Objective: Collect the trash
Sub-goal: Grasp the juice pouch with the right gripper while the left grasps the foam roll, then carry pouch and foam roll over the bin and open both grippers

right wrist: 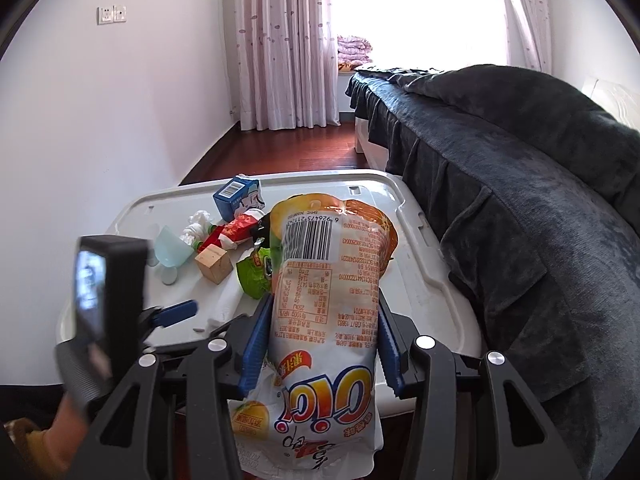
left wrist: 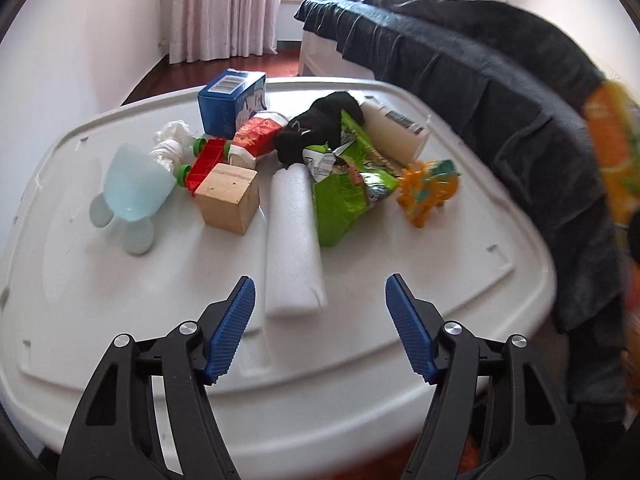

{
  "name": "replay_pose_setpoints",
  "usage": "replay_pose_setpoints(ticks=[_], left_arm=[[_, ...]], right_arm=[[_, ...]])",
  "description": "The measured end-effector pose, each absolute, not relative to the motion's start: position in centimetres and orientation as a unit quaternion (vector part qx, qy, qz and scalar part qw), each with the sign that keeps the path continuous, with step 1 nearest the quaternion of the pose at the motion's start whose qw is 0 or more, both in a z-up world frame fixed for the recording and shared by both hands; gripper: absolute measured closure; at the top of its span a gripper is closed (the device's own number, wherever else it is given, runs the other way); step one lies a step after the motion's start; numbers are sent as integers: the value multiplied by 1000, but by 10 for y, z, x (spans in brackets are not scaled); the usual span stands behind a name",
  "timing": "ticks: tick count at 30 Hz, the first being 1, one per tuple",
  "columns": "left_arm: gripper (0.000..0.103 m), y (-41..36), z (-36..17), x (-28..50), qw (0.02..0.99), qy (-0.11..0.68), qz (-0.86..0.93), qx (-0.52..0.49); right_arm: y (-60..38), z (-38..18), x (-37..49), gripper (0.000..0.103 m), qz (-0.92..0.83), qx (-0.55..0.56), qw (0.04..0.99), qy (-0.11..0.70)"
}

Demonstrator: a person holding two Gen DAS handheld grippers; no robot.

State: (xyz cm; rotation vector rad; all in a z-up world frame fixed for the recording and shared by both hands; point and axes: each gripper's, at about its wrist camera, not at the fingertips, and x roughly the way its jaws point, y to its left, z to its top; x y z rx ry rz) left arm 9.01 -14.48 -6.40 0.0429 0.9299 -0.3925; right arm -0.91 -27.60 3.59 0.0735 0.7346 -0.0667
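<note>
Clearly right gripper point(right wrist: 322, 344) pinches one orange snack bag point(right wrist: 324, 280); left gripper point(left wrist: 320, 320) jaws spread, empty.

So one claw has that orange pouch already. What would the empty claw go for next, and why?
Probably ease the left gripper forward and close on the white foam roll. Its jaws stand open and empty, the roll's near end lies just ahead between them, and the right gripper is busy, clamped on the orange pouch.
</note>
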Motion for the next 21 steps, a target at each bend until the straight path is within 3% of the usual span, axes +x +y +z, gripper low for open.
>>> replay_pose_setpoints(ticks=[7,10,12,15,21], left_arm=[[51,-146,-84,112,870,466,-160,27],[71,-144,-83,112,875,457,-153,38],[78,-138,-82,113,876,458,-150,23],[82,-133,-80,110,877,457,-146,15],[83,-114,-68,86,883,444,-153,2]], right_arm=[[-281,37,-11,55,-32,35,934,355],[-280,36,-12,55,-27,36,934,355],[-278,36,-12,55,-25,34,934,355],[-277,36,-12,55,-24,35,934,354],[-276,35,-13,55,-24,35,936,351]])
